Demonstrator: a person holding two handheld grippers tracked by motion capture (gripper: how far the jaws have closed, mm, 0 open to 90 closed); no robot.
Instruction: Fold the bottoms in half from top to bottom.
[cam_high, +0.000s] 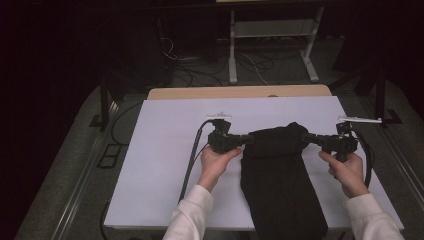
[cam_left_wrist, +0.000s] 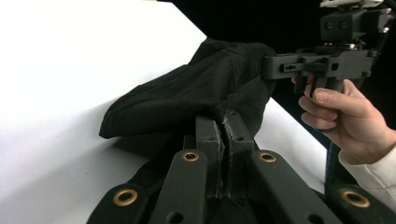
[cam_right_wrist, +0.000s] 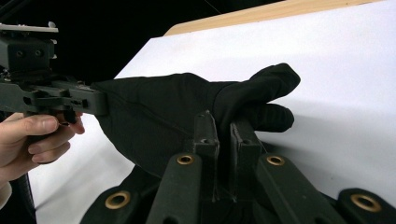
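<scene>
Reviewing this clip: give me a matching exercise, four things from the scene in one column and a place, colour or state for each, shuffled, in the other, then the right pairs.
Things
1. left gripper
2. right gripper
3. black garment
4. white table cover

Descriptions
A. lies flat under everything, pale and bare at the left
B. fingers shut on the garment's upper left edge, in the high view
C. dark cloth running from mid-table to the near edge, its top lifted
D. fingers shut on the garment's upper right edge, in the high view

Pairs: 1-B, 2-D, 3-C, 4-A
</scene>
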